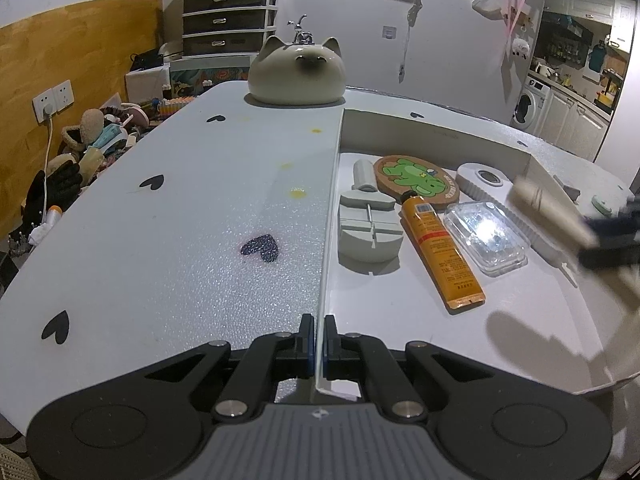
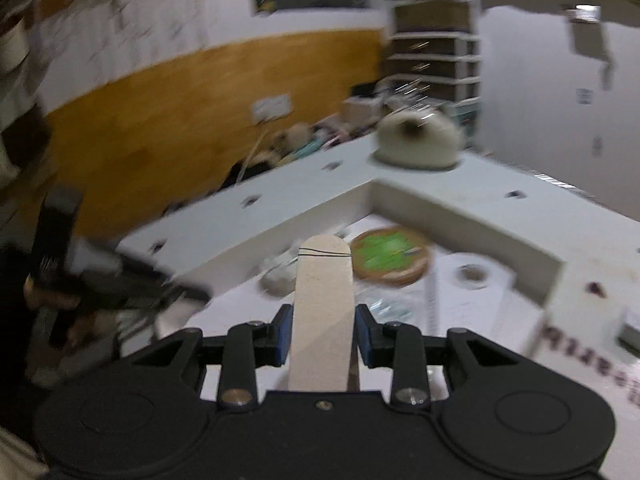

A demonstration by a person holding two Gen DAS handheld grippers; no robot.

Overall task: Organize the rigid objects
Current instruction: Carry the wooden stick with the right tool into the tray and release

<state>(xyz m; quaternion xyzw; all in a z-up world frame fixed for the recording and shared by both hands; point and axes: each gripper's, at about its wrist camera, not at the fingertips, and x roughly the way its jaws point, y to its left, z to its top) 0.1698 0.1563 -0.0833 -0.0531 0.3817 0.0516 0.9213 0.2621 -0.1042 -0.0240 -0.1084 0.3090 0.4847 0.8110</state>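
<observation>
My left gripper [image 1: 319, 338] is shut on the thin left wall of a shallow white box [image 1: 440, 320]. Inside lie a grey tool block [image 1: 368, 224], an orange tube [image 1: 440, 248], a round frog coaster [image 1: 416, 178], a clear plastic case [image 1: 484, 238] and a white ribbed item [image 1: 484, 180]. My right gripper [image 2: 323, 336] is shut on a beige flat stick [image 2: 323, 304] and holds it above the box. It shows blurred at the right in the left wrist view [image 1: 552, 216]. The coaster [image 2: 390, 256] lies below it.
A cat-shaped ceramic jar [image 1: 296, 74] stands at the table's far edge. The white table [image 1: 180, 220] has black heart marks. Clutter lies on the floor at the left. A drawer unit stands behind.
</observation>
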